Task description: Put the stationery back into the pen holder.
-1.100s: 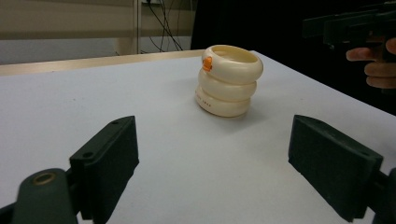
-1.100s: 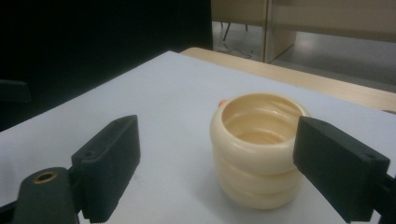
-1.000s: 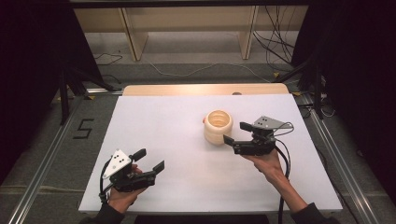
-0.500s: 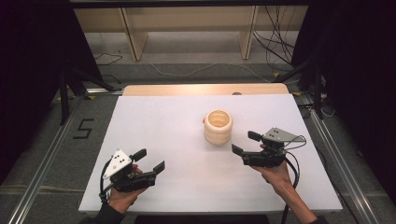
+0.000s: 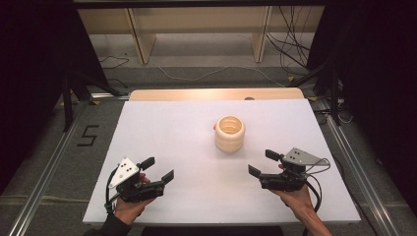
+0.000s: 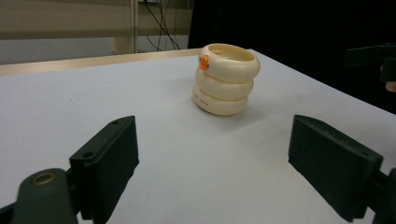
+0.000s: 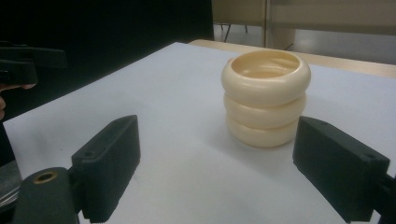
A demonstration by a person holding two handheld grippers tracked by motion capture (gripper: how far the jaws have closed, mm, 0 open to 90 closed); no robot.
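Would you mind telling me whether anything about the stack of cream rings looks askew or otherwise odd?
Slightly, yes. The stack of three cream rings is not quite plumb: in the left gripper view the top ring sits offset from the two beneath it. That ring also bears a small orange spot. Nothing looks spilled or damaged, and both grippers rest apart from it, jaws open.

A lab recording bay; a white table (image 5: 167, 147) on grey floor with metal rails (image 5: 42, 187) at 9 and 3 o'clock; loose cables (image 5: 290, 54) at 1 o'clock; black curtains (image 5: 29, 64) flank both sides.
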